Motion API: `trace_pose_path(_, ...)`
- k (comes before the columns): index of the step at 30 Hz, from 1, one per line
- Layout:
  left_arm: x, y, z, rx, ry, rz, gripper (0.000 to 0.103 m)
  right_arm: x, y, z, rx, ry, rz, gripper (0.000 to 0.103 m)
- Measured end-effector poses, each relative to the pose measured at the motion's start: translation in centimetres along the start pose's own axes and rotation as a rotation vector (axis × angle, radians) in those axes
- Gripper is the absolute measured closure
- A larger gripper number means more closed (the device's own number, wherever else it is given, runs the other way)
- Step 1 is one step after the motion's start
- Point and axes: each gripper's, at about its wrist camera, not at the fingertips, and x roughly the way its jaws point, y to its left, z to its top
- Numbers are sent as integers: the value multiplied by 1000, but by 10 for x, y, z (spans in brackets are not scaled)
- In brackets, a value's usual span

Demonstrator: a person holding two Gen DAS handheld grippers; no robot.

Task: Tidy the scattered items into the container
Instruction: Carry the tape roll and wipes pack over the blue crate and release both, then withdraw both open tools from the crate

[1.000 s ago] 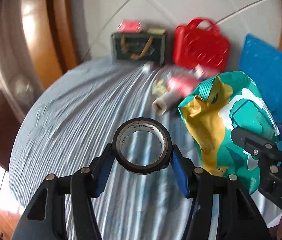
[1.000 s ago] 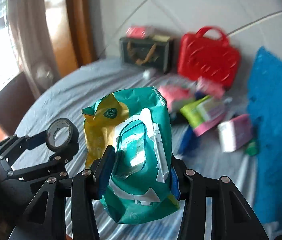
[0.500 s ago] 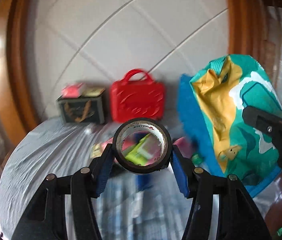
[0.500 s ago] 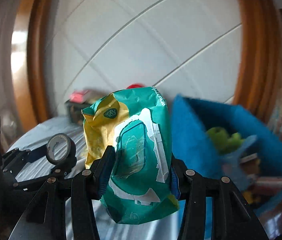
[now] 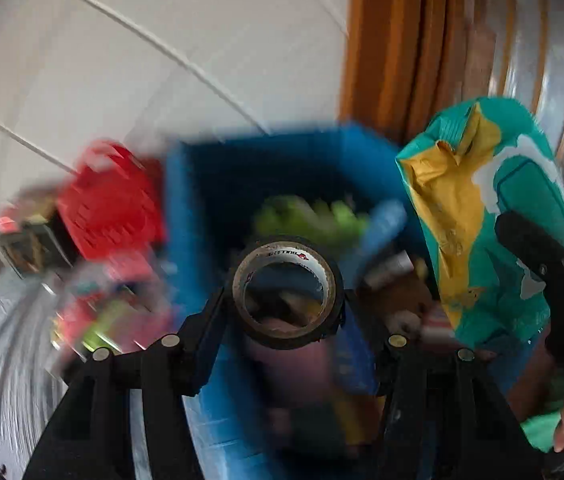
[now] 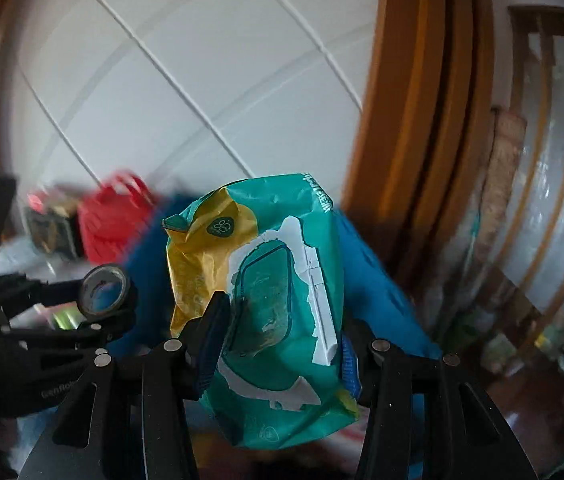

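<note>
Currently carrying both loads over the blue bin (image 5: 186, 216).
Left gripper (image 5: 287, 312) is clamping the tape roll (image 5: 287, 292), right gripper (image 6: 280, 344) is pinching the wipes pack (image 6: 270, 304); blurred rim, so early release is possibly risking a miss.

Black tape roll (image 5: 287, 291) stands on edge above the open blue bin (image 5: 186, 208); crumpled teal-and-yellow wipes pack (image 6: 266, 304) upright beside it, bin already cluttered.

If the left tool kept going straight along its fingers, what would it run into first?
Most likely the jumble inside the blue bin. The left tool, shut on the tape roll, points down into its open top; blur hides which item lies first.
</note>
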Motion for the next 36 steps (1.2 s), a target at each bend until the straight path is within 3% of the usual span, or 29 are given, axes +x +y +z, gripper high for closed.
trace_pose_path(2,37,-25,6,31,129,40,48,31,-28,-6,-12,98,19,55)
trace_pose_path(5,68,-48,6,56,239,47,48,58,-45,-13,-37,177,39,55)
trace_pose_path(10,84,-64,3,46,281,66,45,92,-61,-28,-56,269,91,55)
trace_pose_path(13,89,-61,8,30,277,72,29,104,-60,-35,-72,313,120,54)
trace_pose_path(17,85,-58,12,21,249,84,28,119,-65,-38,-87,371,139,52)
trace_pose_path(22,74,-59,9,5,219,97,28,131,-68,-47,-74,409,166,39)
trace_pose_path(23,72,-59,8,-1,210,107,28,132,-68,-46,-73,408,168,36)
trace_pose_path(25,65,-59,6,-1,194,117,27,130,-70,-47,-72,406,134,17)
trace_pose_path(28,50,-56,2,-4,160,116,23,123,-79,-49,-39,401,122,0)
trace_pose_path(33,9,-43,-9,-6,62,124,23,95,-89,-49,-5,364,94,0)
trace_pose_path(36,-22,-33,-18,27,-12,138,23,58,-86,-46,25,295,106,0)
